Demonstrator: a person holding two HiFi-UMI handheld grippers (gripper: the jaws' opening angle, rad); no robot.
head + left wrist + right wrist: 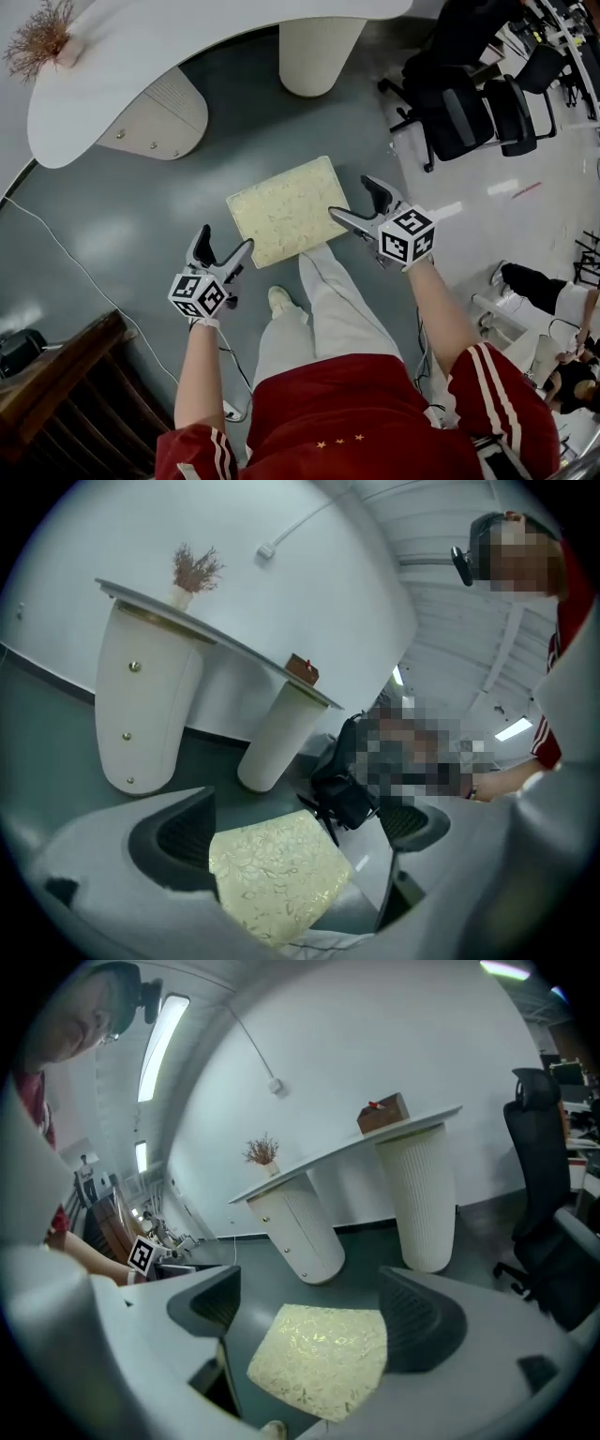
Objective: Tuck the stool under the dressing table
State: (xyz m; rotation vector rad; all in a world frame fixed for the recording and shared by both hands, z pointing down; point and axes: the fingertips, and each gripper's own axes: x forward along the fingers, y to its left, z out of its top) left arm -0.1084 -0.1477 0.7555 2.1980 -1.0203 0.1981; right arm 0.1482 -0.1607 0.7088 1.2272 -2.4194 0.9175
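Stool [289,210] stands short of the dressing table [169,56] — left gripper [225,240] and right gripper [352,197] flank its near side, jaws parted.

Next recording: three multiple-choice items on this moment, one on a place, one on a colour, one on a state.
1. Where is the stool relative to the dressing table?
A. tucked under it
B. out in front of it
C. on top of it

2. What colour is the stool's seat?
A. pale yellow
B. red
C. black

3. The fingers of the left gripper and right gripper are:
A. both pairs shut
B. one pair shut
C. both pairs apart

B, the whole seat shows clear of the tabletop. A, it is pale patterned yellow in every view. C, each gripper view shows a wide gap.
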